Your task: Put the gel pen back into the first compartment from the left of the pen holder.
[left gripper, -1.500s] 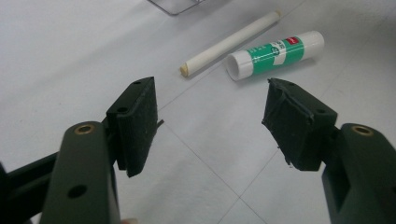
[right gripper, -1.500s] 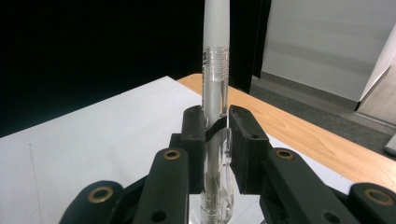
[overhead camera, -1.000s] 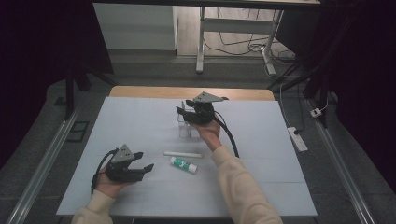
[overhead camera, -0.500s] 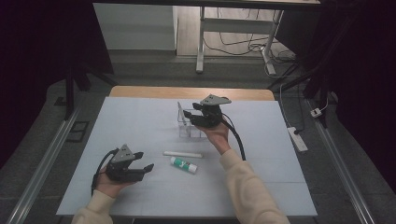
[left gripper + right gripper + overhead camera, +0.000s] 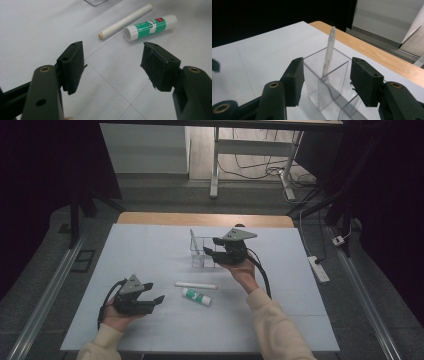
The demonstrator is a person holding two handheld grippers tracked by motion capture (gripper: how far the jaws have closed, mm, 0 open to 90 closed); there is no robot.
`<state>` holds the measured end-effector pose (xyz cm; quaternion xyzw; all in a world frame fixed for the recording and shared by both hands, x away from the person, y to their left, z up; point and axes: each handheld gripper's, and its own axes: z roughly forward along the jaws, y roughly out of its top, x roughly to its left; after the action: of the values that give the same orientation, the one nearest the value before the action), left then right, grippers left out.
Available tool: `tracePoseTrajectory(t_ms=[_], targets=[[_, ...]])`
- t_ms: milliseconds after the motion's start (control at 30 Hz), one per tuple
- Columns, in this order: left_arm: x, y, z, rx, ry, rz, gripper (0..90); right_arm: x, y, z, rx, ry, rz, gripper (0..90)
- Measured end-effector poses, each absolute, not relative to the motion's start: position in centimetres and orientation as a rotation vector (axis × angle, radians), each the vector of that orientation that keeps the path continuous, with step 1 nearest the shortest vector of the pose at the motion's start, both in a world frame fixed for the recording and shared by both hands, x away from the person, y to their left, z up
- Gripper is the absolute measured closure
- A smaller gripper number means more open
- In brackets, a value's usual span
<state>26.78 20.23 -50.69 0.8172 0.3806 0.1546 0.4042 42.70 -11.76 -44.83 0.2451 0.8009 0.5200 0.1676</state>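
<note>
While one clear pen (image 5: 329,51) stands in the clear box (image 5: 332,75) right in front of my right gripper (image 5: 325,82), wide open and empty | white stick (image 5: 126,21) and glue stick (image 5: 150,26) lie on the surface just ahead of my left gripper (image 5: 111,67), open, empty | two left to put in.

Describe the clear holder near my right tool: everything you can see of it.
The clear holder looks like transparent plastic, a square-walled box split by inner walls into compartments. It stands upright on the white table cover, toward the far side near the wooden edge. One slim, pale pen-like stick stands in a compartment, leaning slightly and rising above the rim. The right tool hangs open just before it; I can't tell any contact.
</note>
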Motion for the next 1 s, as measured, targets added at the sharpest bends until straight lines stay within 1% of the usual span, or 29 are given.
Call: tracePoseTrajectory(t_ms=[367,1000], targets=[[26.8,20.1,-50.7,2.072,0.962,0.394,34.1,40.6,-13.2,-45.3,0.652,2.361,1.450,44.2],[26.8,20.1,-50.8,2.073,0.968,0.392,33.9,39.9,-13.4,-45.9,0.565,2.525,1.343,42.6]])
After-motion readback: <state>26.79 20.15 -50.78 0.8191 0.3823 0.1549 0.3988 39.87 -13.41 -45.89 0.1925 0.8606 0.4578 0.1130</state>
